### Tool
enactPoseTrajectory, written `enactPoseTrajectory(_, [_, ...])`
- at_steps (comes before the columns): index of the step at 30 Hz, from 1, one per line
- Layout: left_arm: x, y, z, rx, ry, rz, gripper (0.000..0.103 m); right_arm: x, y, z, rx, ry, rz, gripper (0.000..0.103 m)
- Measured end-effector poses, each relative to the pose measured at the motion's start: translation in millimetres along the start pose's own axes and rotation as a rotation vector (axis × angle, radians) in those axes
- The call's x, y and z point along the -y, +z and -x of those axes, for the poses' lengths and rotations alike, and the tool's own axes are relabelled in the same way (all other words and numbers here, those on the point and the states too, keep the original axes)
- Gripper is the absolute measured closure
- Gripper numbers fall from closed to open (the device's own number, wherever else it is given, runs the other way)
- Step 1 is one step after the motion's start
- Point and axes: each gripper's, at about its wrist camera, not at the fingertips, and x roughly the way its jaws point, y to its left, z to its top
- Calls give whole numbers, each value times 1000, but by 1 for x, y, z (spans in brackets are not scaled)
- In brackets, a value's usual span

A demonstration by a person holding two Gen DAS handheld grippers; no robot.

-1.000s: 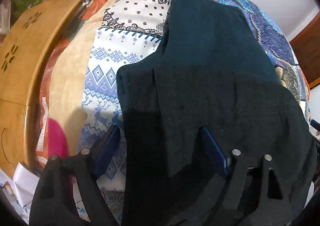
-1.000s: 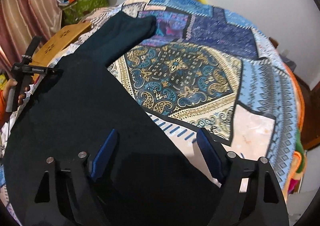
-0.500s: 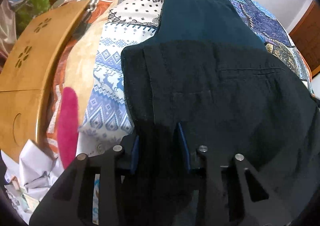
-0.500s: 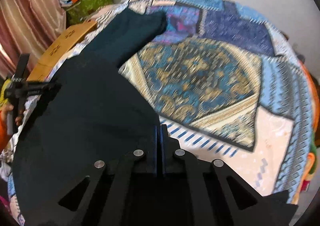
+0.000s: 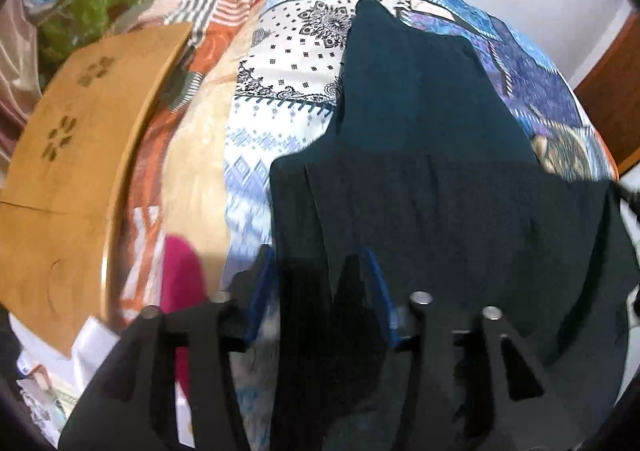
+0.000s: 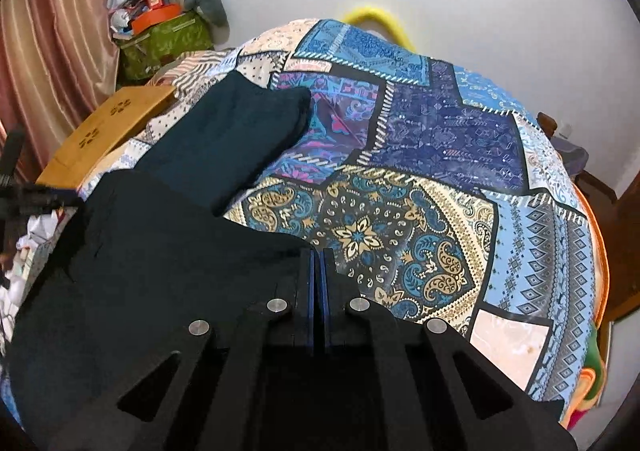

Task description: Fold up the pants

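Dark teal pants (image 5: 432, 155) lie on a patchwork bed cover, legs stretched away from me, waist end near. My left gripper (image 5: 320, 283) has its blue pads (image 5: 260, 291) closed around a bunched fold at the waist's left corner. In the right wrist view the pants (image 6: 168, 235) fill the left half. My right gripper (image 6: 318, 271) has its pads pressed together on the waist's right edge. The left gripper (image 6: 28, 195) shows at that view's far left edge.
The patchwork bed cover (image 6: 420, 179) spreads to the right. A wooden lap tray (image 5: 80, 155) lies on the bed's left side, with a pink item (image 5: 182, 283) beside it. A green bag (image 6: 164, 39) with clutter stands by the curtain. White papers (image 5: 52, 351) lie near left.
Both grippers went from wide open to closed on the waist edge. The waist end has since lifted and both views have pulled back a little.
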Motion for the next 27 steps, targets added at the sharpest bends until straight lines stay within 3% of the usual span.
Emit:
enactPoseTrajectory(4, [-11,22,-32,-47,-7,49,47,4,-8,-5,-31,30,-7,101])
enactPoseTrajectory(8, [-21,31,-52,-59,-68,113,47,5,-15,-13,-70,47,-2,101])
enactPoseTrajectory(11, [-15,30,-52,-41,-48,93,59,3,-18,-16,-76,45,4,101])
enactPoseTrajectory(13, [-7,28,-45,-19,4,71,70,1,-18,-13,-61,33,9,101])
enactPoseTrajectory(16, [12,26,-27,22,94,12,79,0,-11,1,-14,8,1,101])
enactPoseTrajectory(17, [17,26,-20,36,127,-8,86,0,-7,8,8,0,0,101])
enactPoseTrajectory(18, [19,26,-15,46,160,-21,100,-1,-2,17,33,-8,3,101])
enactPoseTrajectory(19, [24,26,-1,81,201,-44,101,-2,3,28,62,-11,8,101])
enactPoseTrajectory(21, [26,27,24,140,211,-58,101,-9,12,48,113,-23,26,101])
enactPoseTrajectory(27, [23,13,82,205,184,-61,101,-34,15,99,195,-23,87,101])
